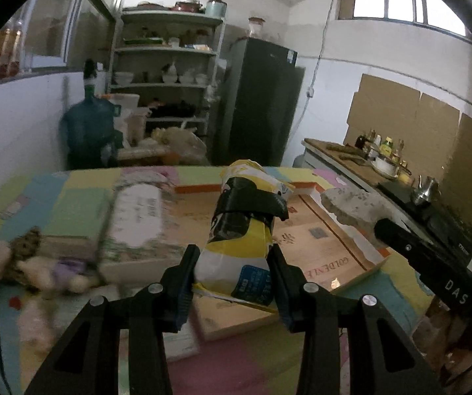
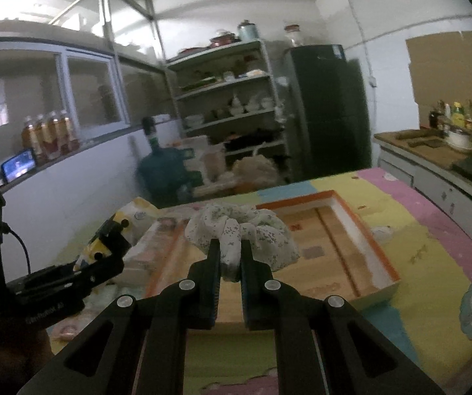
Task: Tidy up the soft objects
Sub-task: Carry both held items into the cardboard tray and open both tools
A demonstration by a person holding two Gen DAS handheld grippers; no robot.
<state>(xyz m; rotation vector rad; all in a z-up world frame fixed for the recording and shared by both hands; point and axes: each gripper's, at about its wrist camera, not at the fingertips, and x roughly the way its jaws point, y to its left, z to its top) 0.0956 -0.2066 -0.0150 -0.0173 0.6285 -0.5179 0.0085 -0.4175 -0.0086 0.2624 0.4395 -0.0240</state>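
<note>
Left wrist view: the left hand-held gripper [image 1: 232, 263] stands partly open, its pads pressed on the sides of a yellow and white soft packet [image 1: 236, 243], which it holds up over the shallow box [image 1: 351, 240] with the orange rim.
Also here: a black clip-like piece sits across the packet's upper half; what it belongs to I cannot tell.
Left on the worktop: a pale wrapped pack [image 1: 137, 220] lies beside the box, and a plush toy [image 1: 35, 263] lies at the left edge on the pastel mat [image 1: 71, 194]; both are blurred.
Right wrist view: the right hand-held gripper [image 2: 230, 256] is clamped fully closed on a fold of a white floral cloth bundle [image 2: 246, 233], carried above the near end of the same box.
Box: its wooden floor looks bare in this view; nothing soft lies inside it yet.
Other hand-held gripper: it shows at the left with the yellow packet, just beside the box's left wall.
Progress: early, I judge. Two soft things are lifted but neither is set down, and the pack and toy wait on the mat.
</note>
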